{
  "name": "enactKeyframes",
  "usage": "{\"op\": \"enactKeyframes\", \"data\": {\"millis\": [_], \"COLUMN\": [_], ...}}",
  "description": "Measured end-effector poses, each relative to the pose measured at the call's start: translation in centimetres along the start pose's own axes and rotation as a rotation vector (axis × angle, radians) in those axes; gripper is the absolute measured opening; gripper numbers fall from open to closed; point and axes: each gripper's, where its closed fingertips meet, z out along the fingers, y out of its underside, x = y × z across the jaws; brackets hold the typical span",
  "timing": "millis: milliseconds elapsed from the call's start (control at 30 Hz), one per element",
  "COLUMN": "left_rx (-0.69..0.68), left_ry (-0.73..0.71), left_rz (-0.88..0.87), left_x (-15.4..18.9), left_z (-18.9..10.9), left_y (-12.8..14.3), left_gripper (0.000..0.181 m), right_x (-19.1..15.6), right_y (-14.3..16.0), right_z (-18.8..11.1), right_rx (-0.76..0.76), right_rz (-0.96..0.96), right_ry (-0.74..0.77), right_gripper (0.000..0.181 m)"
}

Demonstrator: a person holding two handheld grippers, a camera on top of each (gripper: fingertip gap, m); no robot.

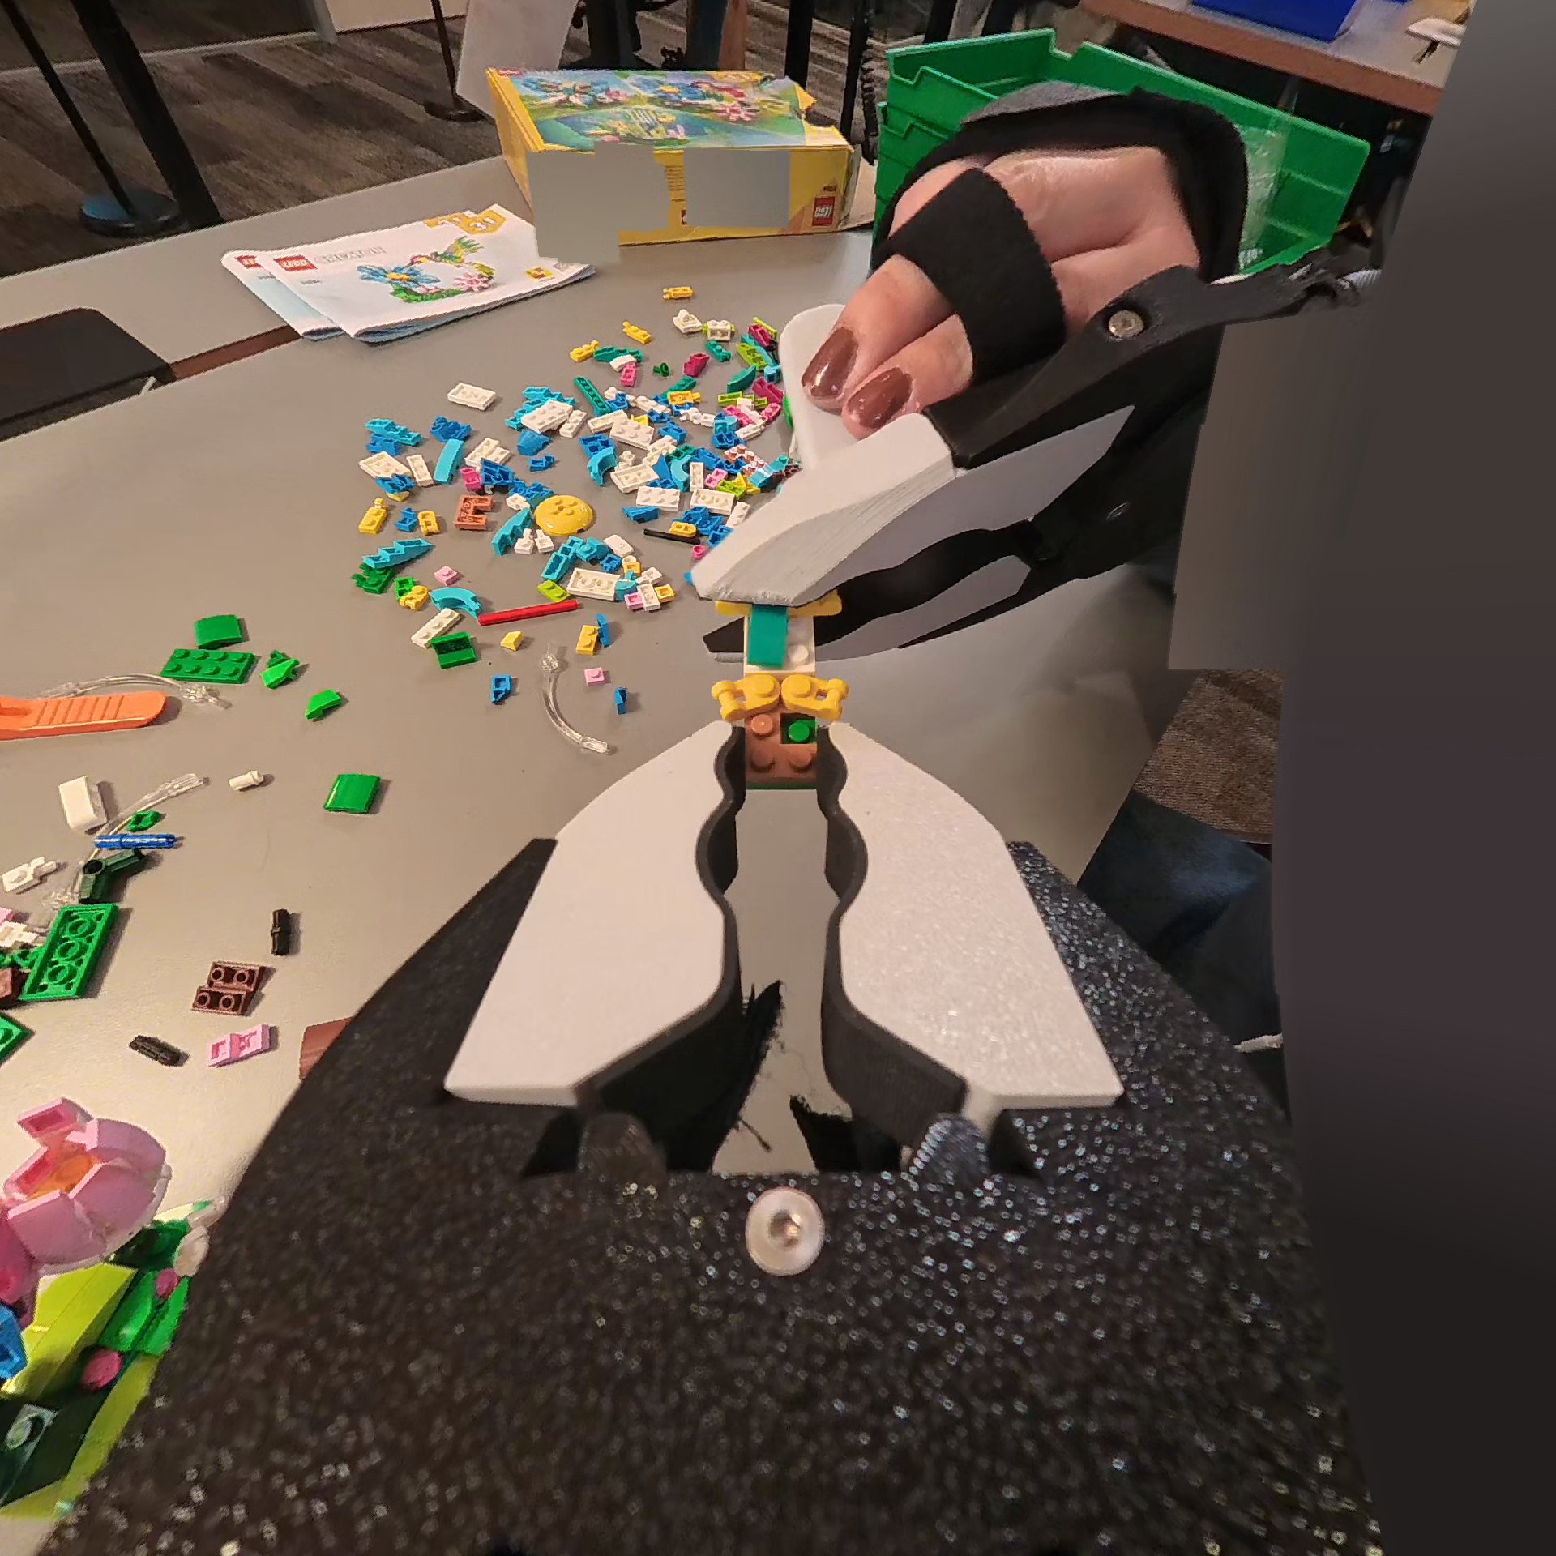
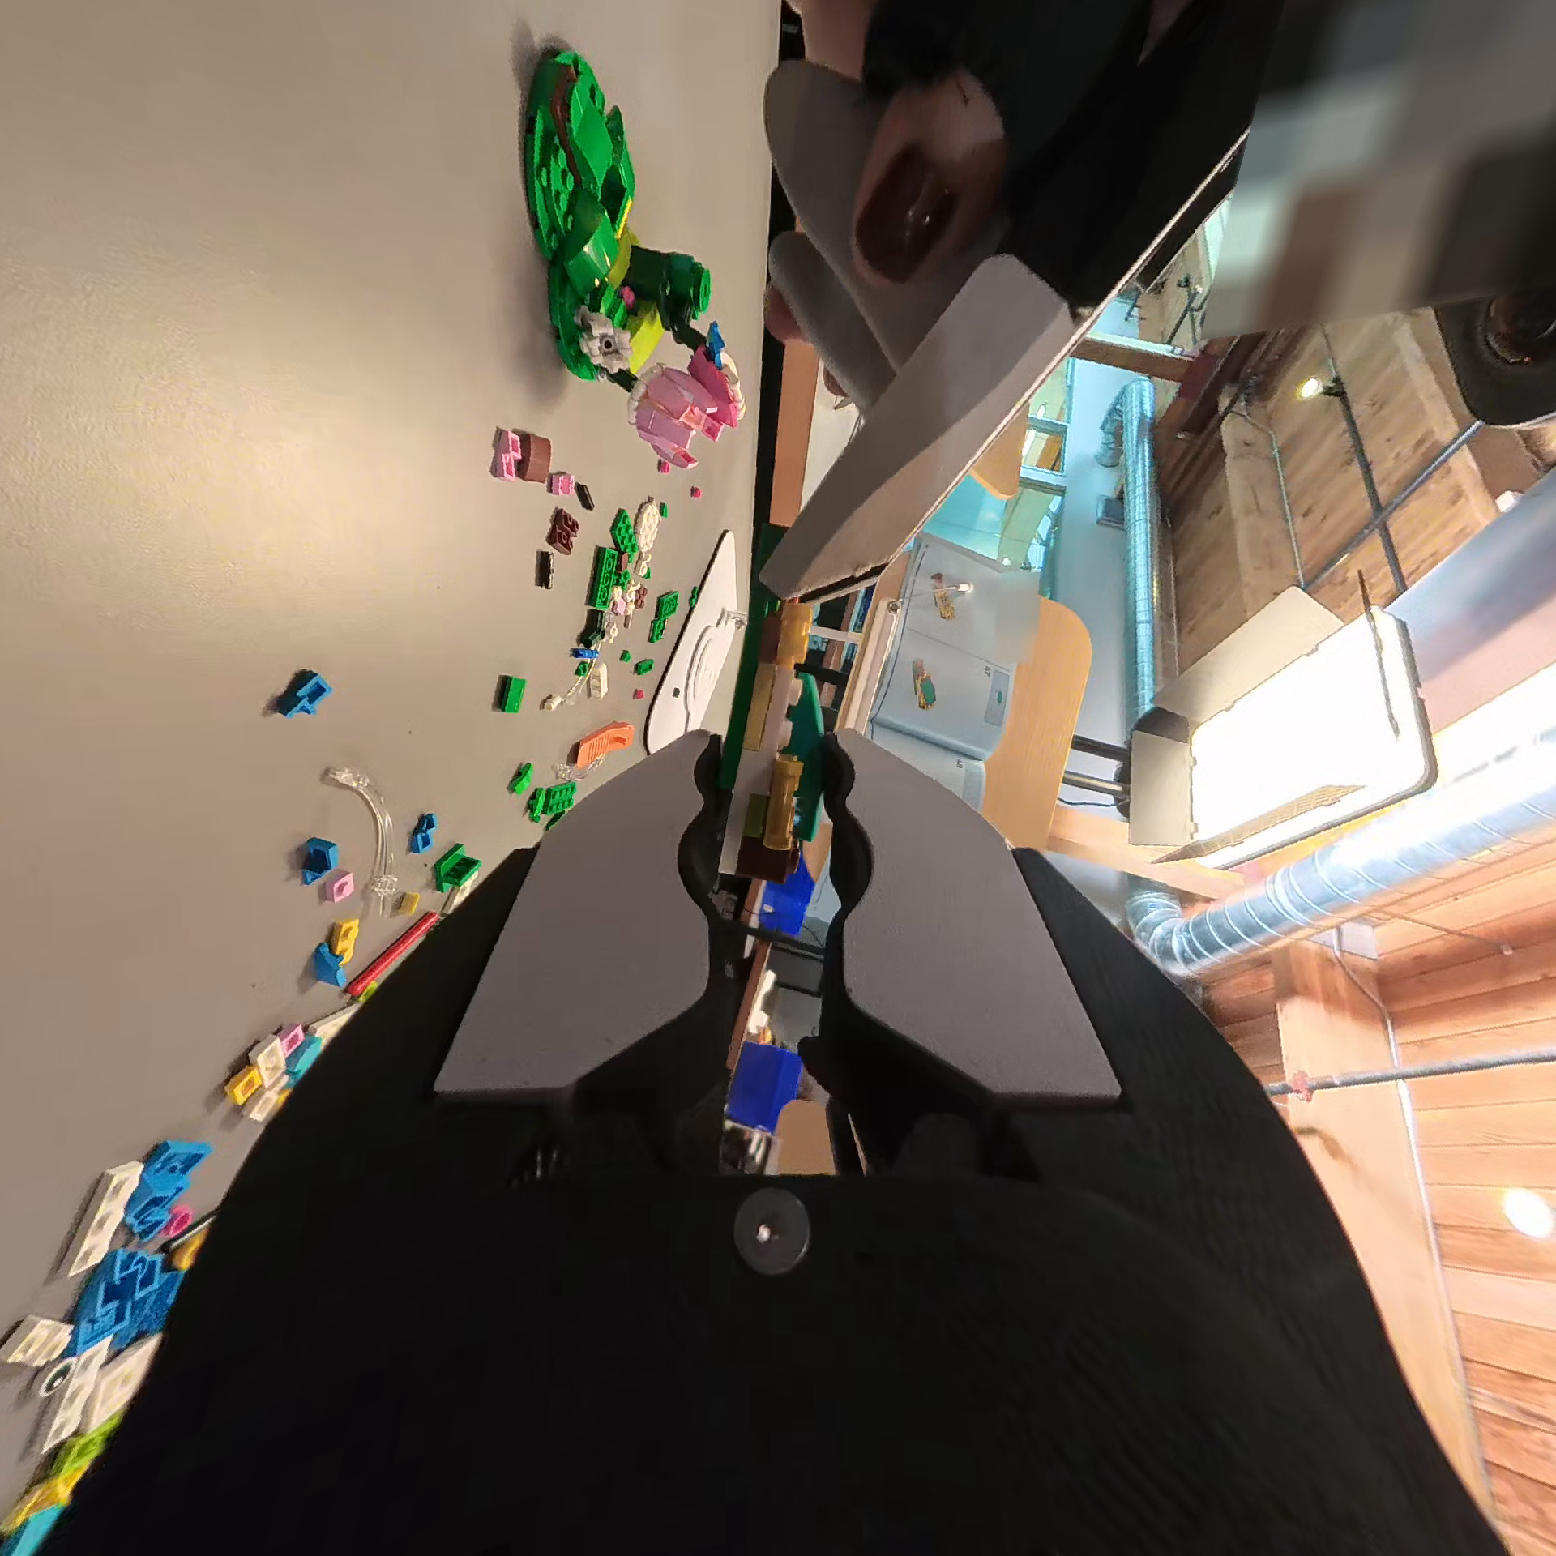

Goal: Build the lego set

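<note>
Lego sub-assembly: hanging up in the air over the near side of the grey table, touching nothing but the two tools. Looking like a skinny stack, with brown and green plates at the near end, yellow clips sticking out across the middle, and white and teal bits at the far end.

Left gripper: pinching the brown end, fingers narrowed right down with only the width of the piece between the tips. Right gripper: angling in from the upper right and clamping the white-and-teal end, equally narrowed onto it.

Guessing at the step: seating or squaring up the two halves of the stack. So, for doing it well:
- pushing straight along the length of the stack, not bending it, since a thin stack like this is probably going to snap apart at the clip layer
- gripping on flat plate faces and staying off those yellow clips, which are likely swivelling or popping loose under side load
- easing pressure on gently and checking for gaps between layers from the right wrist view, which is showing the stack edge-on

Further out: loose pile of bricks lying well behind, orange brick separator off to the left, finished pink flower build sitting at the near left corner. Worth working above the table rather than past its edge, for catching anything dropping.
</note>
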Motion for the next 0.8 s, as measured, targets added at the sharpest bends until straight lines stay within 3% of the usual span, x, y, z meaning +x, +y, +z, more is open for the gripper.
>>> {"op": "enactKeyframes", "data": {"millis": [300, 433, 533, 633, 800], "left_rx": [-0.011, 0.024, 0.01, -0.024, -0.004], "left_ry": [0.016, -0.074, -0.208, -0.357, -0.493], "left_rz": [0.015, 0.11, 0.289, 0.578, 0.983], "left_x": [0.3, -0.2, -1.0, -1.3, 0.0], "left_z": [0.5, 0.1, 0.0, 0.5, 1.9], "left_y": [0.3, -0.6, -1.0, -1.1, -1.5], "left_gripper": [0.016, 0.023, 0.044, 0.058, 0.044], "right_x": [-0.7, -0.6, -0.6, -0.5, -0.5], "right_y": [0.1, 0.3, 0.5, 0.4, 0.0], "right_z": [-0.3, -0.4, -0.5, -0.7, -1.1], "right_rx": [0.013, 0.05, 0.07, 0.101, 0.139], "right_rz": [0.053, 0.149, 0.201, 0.253, 0.325], "right_ry": [-0.084, -0.11, -0.13, -0.152, -0.197], "right_gripper": [0.021, 0.02, 0.02, 0.02, 0.02]}}
